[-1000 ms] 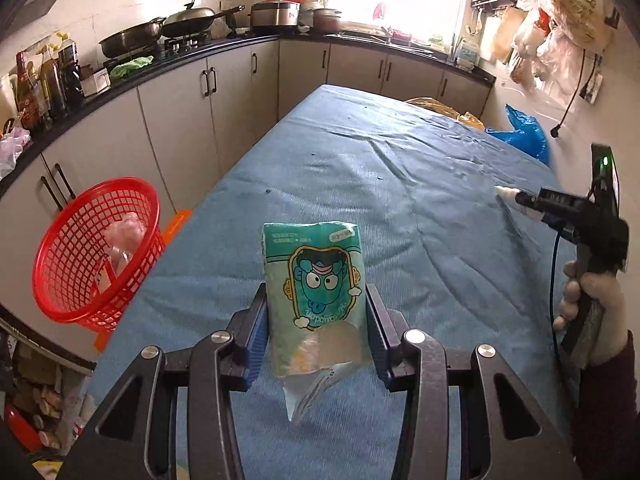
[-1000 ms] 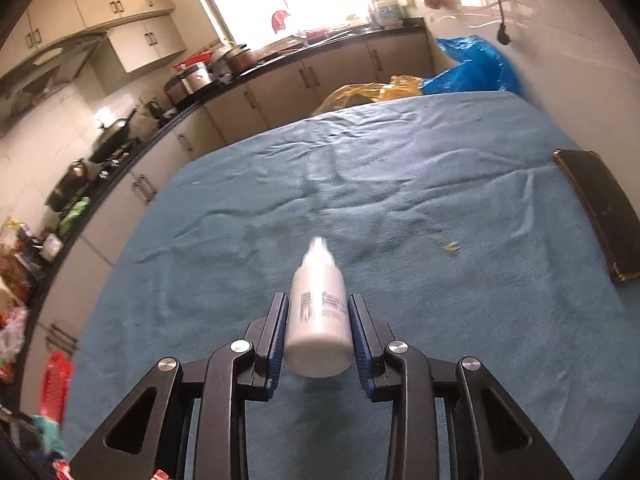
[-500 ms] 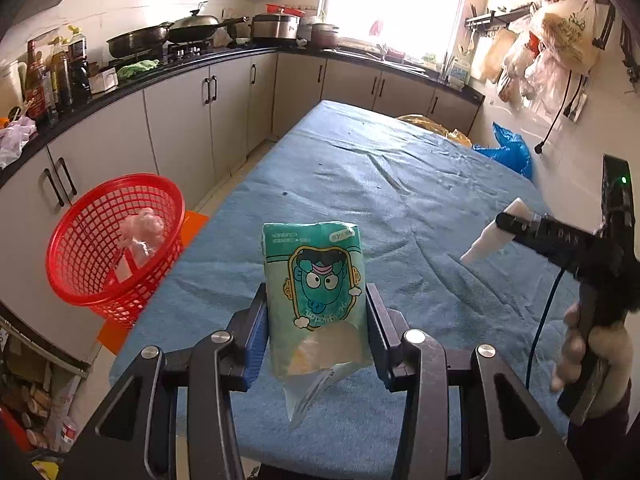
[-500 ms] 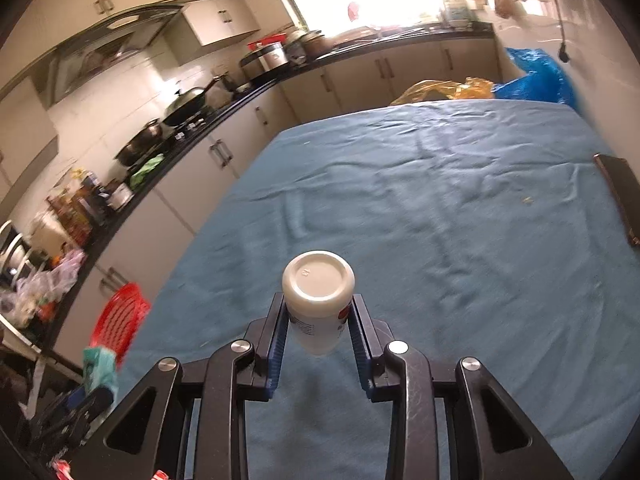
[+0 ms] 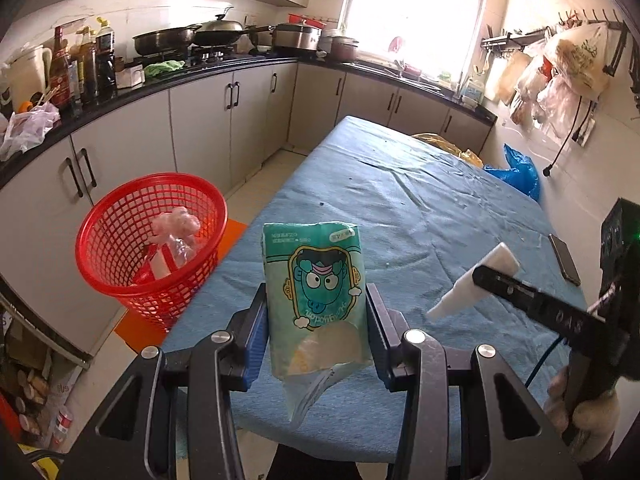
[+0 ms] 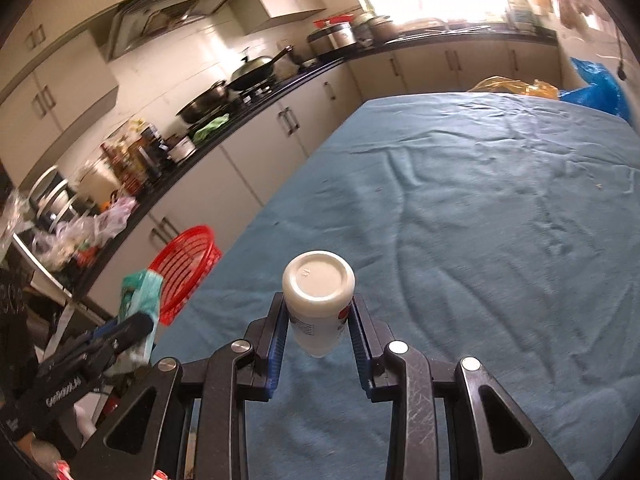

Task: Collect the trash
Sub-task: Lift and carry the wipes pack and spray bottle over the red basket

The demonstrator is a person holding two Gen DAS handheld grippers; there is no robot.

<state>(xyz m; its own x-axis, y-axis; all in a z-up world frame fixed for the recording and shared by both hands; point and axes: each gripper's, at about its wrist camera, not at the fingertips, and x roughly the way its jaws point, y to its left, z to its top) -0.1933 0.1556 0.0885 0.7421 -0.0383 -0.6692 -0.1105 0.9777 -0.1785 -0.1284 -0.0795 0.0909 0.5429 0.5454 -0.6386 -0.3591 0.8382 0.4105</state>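
A: Item one, left gripper (image 5: 316, 322). State?
B: Clamped on a teal snack bag (image 5: 316, 296), blue pads against both sides. Bag upright, cartoon face toward the camera, a clear torn end hanging below the jaws. It is held in the air over the near end of the table (image 5: 420, 216).

A: Item two, right gripper (image 6: 318, 330)?
B: Pinching a white bottle (image 6: 318, 300) between its pads. Bottle tipped over, flat base toward the lens, narrow end pointing down (in the left view it sticks out sideways past the finger, slanting down to the left). Held above the cloth, not touching it.

A: Item three, basket (image 5: 152, 240)?
B: Red mesh, on the floor left of the table, in front of the grey cabinets (image 5: 200, 136). Contents: a crumpled pinkish wrapper and some clear plastic. It stands tilted, mouth toward the table.

A: Table?
B: Covered in wrinkled blue cloth. One dark flat phone (image 5: 564, 254) near the right edge; otherwise a few crumbs.

A: Anything of the person?
B: A hand (image 5: 588, 412) in a pale glove on the right gripper's handle, lower right of the left view.
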